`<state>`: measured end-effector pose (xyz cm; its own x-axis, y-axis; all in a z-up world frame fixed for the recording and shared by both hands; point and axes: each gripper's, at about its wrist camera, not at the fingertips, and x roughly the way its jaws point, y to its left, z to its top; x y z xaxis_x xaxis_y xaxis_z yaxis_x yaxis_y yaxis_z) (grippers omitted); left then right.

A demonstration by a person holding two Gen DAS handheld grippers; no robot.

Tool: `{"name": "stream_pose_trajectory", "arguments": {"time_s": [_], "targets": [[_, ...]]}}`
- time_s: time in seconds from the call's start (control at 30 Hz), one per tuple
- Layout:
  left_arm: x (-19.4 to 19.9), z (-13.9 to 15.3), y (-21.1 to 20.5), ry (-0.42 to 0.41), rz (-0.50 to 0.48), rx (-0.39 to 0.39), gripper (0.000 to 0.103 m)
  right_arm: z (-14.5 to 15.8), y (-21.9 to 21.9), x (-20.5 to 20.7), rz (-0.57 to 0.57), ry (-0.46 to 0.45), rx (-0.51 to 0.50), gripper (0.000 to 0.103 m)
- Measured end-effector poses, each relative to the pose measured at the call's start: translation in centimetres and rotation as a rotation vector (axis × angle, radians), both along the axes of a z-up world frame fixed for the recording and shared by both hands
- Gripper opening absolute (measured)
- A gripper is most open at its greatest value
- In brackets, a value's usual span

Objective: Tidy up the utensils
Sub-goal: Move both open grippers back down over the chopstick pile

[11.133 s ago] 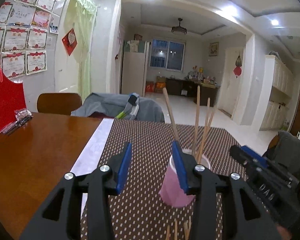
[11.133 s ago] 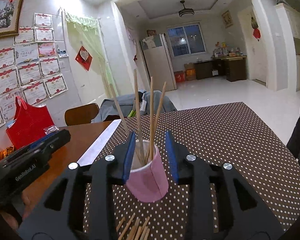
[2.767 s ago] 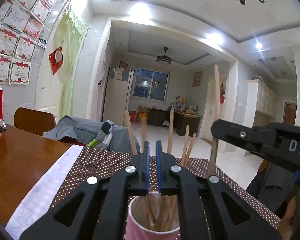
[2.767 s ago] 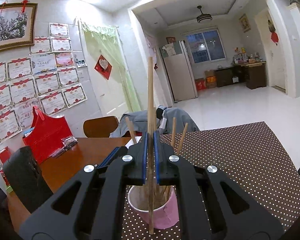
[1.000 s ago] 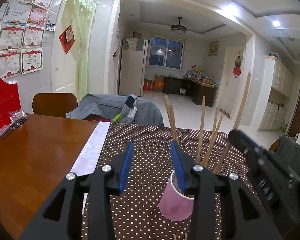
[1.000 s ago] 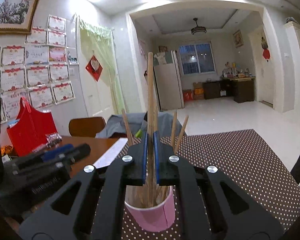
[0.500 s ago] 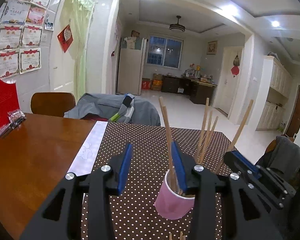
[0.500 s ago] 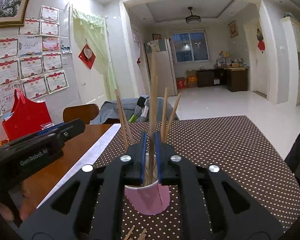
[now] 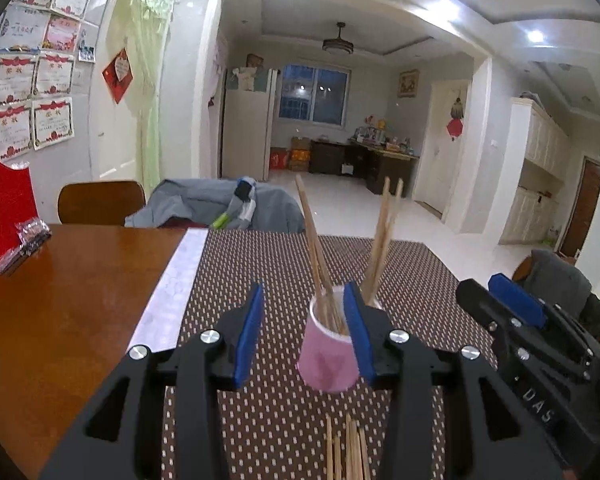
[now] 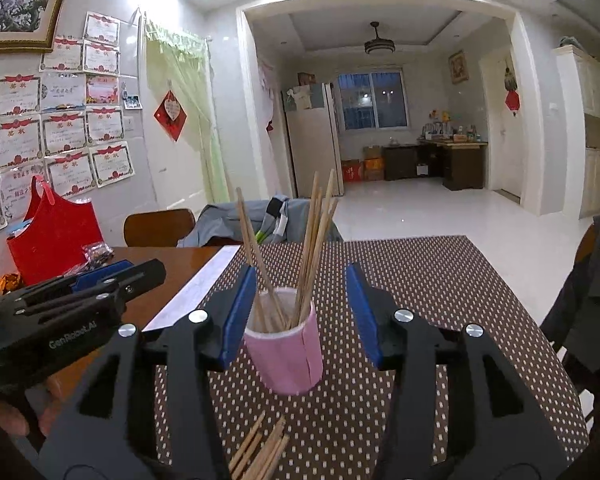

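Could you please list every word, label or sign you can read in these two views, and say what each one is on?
"GenRobot.AI": on the side of the left tool, seen in the right wrist view.
"DAS": on the side of the right tool, seen in the left wrist view; possibly cut off.
Certificates on the wall: print too small to read.
Red diamond sign: too blurred to read.

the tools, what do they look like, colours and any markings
Both tools are matte black plastic with two angular fingers, blue pads on the inner faces and silver screws at the joints. The left tool carries white "GenRobot.AI" lettering on its side, seen from the right wrist. The right tool shows white letters reading about "DAS". No cables or sleeves are visible.
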<state>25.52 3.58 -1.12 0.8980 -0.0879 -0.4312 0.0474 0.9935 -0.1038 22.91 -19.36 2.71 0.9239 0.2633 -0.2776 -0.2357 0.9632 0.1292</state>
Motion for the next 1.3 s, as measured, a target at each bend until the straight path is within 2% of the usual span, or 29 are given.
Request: {"name": "stream_pose_trajectory", "arguments": {"time_s": [0.4,0.5,0.67,0.83,0.97,1.3], "targets": [[-4.5,-3.3,-1.1,0.144,-0.066,0.030,0.041,-3.5,-0.9,-4.6,0.022,0.147,-0.042,0.049],[-5.2,-4.9,-1.7,0.213,-0.093,0.077,0.041,-4.7,-1.0,-5.3,0.033,0.197,-0.048,0.049],[-5.6,-8.4,-2.5,0.388,-0.139,0.156,0.041,-6.9,-1.1,-6.1,0.059,0.286,-0.044,0.050],[-5.7,-11.0,-2.2,0.508,-0.153,0.132,0.041,-8.9,-1.0,-6.3,0.071,0.387,-0.047,0.050],[-5.4,-12.6,-2.2,0.571,-0.155,0.113,0.041,-10.2,-1.0,-6.1,0.088,0.459,-0.043,0.050],[-3.7,-14.4,-2.0,0.632,-0.133,0.097,0.041,-11.2,-1.6,-6.1,0.100,0.510,-0.015,0.050]]}}
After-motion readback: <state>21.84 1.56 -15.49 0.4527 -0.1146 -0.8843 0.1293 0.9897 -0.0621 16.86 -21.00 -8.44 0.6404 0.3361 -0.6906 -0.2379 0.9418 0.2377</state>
